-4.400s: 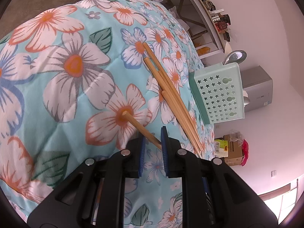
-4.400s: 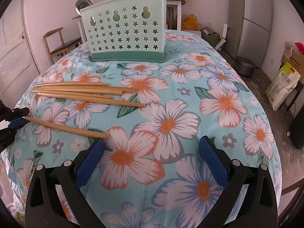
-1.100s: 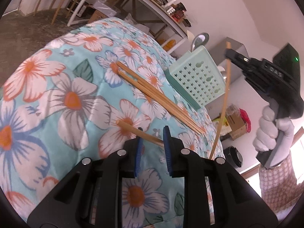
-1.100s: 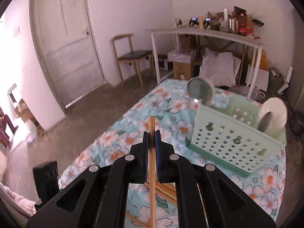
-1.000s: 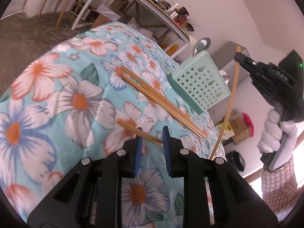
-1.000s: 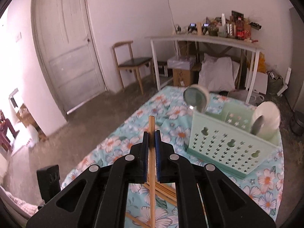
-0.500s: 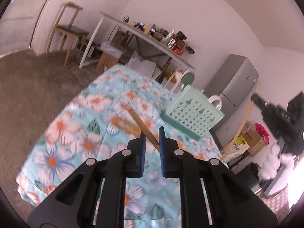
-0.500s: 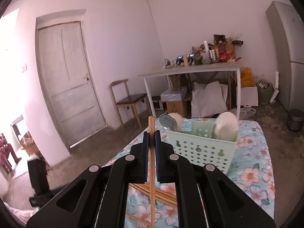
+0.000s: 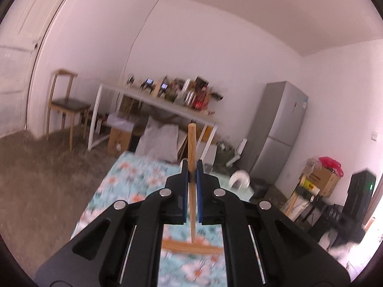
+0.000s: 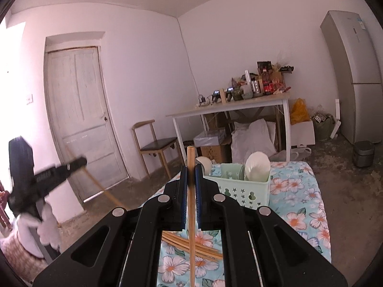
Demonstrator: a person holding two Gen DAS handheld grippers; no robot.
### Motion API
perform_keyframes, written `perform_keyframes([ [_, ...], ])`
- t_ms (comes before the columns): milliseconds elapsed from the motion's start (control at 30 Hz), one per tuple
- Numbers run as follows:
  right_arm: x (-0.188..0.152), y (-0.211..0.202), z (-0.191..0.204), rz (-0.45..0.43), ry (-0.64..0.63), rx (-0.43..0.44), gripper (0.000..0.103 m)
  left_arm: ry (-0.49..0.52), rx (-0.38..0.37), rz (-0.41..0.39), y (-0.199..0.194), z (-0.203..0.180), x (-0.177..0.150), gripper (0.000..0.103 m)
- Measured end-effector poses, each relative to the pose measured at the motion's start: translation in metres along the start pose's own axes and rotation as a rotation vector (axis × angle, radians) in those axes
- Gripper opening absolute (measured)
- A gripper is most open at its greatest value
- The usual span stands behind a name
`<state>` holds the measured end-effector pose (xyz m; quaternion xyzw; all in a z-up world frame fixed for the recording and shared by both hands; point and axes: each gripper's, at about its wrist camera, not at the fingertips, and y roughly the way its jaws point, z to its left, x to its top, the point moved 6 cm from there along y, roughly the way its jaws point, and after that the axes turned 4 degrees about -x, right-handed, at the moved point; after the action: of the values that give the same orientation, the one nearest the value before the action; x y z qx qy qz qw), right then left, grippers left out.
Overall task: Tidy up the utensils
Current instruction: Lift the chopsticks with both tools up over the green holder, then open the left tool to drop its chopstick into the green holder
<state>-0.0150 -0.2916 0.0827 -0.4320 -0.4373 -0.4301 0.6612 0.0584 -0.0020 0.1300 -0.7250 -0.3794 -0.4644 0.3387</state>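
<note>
Above the floral table (image 10: 308, 191) with its green basket (image 10: 239, 189) and loose chopsticks (image 10: 191, 244), each gripper, left (image 9: 191, 169) and right (image 10: 191, 171), is clamped on one upright chopstick (image 9: 191, 148) (image 10: 190, 203).

daylight blows out my frame edges – left wrist view smears with motion blur, right stays sharper – fisheye bends the walls.
</note>
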Motion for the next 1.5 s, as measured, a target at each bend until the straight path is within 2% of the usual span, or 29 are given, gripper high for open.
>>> perform_keyframes([
  [200, 0.008, 0.000, -0.004, -0.036, 0.019, 0.026, 0.007, 0.068, -0.023, -0.089, 0.020, -0.026, 0.042, 0.005],
  [500, 0.027, -0.004, -0.014, -0.090, 0.037, 0.066, 0.007, 0.098, -0.068, -0.127, 0.083, -0.057, 0.067, 0.005],
  [700, 0.036, -0.010, -0.026, -0.106, 0.059, 0.071, 0.007, 0.089, -0.096, -0.075, 0.139, -0.070, 0.054, 0.005],
  [900, 0.040, -0.008, -0.035, -0.079, 0.047, 0.051, 0.007, 0.027, -0.124, 0.008, 0.196, -0.067, 0.029, 0.005],
  [1133, 0.042, -0.009, -0.038, -0.054, 0.020, 0.025, 0.007, 0.018, -0.071, 0.115, 0.241, -0.052, -0.013, 0.006],
  [1167, 0.041, -0.008, -0.038, -0.051, 0.019, 0.021, 0.007, 0.012, -0.067, 0.122, 0.243, -0.048, -0.013, 0.007],
  [1200, 0.041, -0.008, -0.038, -0.049, 0.018, 0.019, 0.007, -0.005, -0.072, 0.129, 0.243, -0.045, -0.016, 0.014],
  [1233, 0.041, -0.008, -0.038, -0.047, 0.016, 0.015, 0.007, -0.016, -0.074, 0.130, 0.241, -0.044, -0.016, 0.026],
  [1267, 0.041, -0.007, -0.037, -0.045, 0.014, 0.012, 0.007, -0.028, -0.069, 0.127, 0.238, -0.040, -0.016, 0.032],
  [1500, 0.049, -0.005, -0.030, -0.052, 0.001, 0.009, 0.007, -0.045, -0.058, 0.057, 0.198, -0.026, 0.004, 0.050],
])
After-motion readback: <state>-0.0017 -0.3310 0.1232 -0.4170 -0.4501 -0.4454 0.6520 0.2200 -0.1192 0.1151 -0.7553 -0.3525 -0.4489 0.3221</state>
